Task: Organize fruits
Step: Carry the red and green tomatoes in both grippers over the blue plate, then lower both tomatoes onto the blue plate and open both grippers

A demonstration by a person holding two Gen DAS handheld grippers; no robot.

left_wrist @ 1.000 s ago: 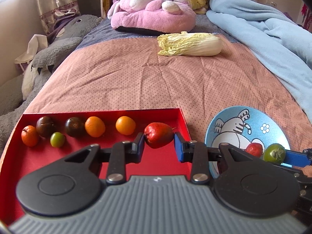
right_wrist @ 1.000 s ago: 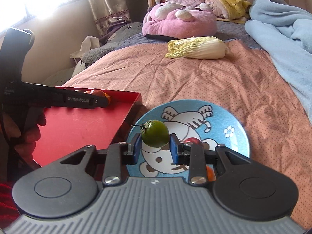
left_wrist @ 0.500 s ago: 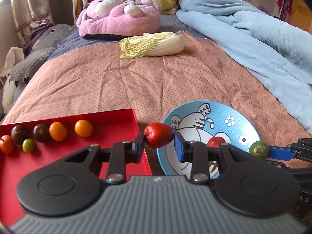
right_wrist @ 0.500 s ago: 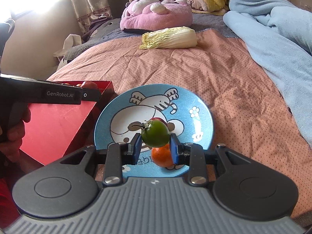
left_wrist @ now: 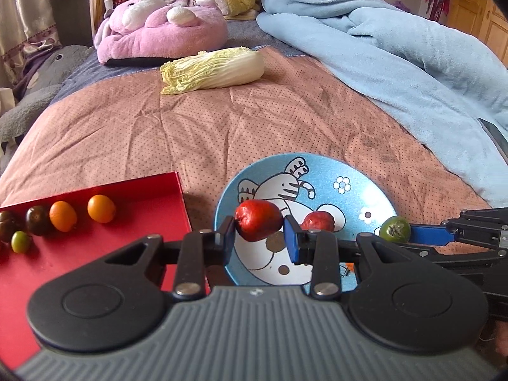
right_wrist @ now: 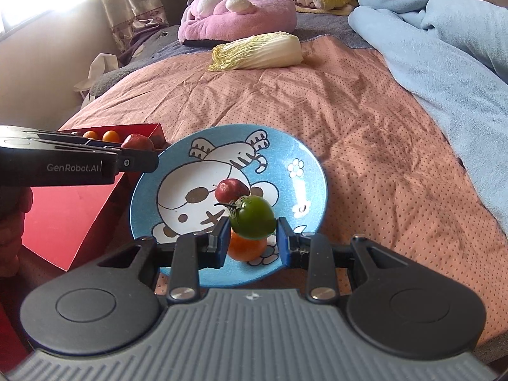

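We hold a red wax apple [left_wrist: 258,223] clamped between the jaws of our left gripper [left_wrist: 259,241], raised over the 9 o'clock rim of the blue cartoon plate [left_wrist: 355,174], which lies on the pink dotted bedspread [left_wrist: 254,120]. Our right gripper [right_wrist: 252,243] has its jaws closed on a green tomato [right_wrist: 254,217], stem pointing to 9 o'clock, hanging above the plate's 6 o'clock part; in the left wrist view that tomato [left_wrist: 395,229] shows at the plate's 3 o'clock edge, pinched by blue pads. On the plate itself rest a small red fruit [right_wrist: 231,189] near the middle and an orange fruit [right_wrist: 247,249] just under the green tomato, partly hidden by it. At 9 o'clock of the plate, just beside it, sits the red tray [left_wrist: 149,190], carrying a row of two orange kumquats [left_wrist: 101,208], two dark fruits [left_wrist: 36,224] and a small green one [left_wrist: 20,241]. Farther up the bed, at 12 o'clock, a napa cabbage [left_wrist: 216,70] lies on its side, with a pink plush toy [left_wrist: 165,35] beyond it and a light blue blanket [left_wrist: 397,50] heaped along the 2 o'clock side.
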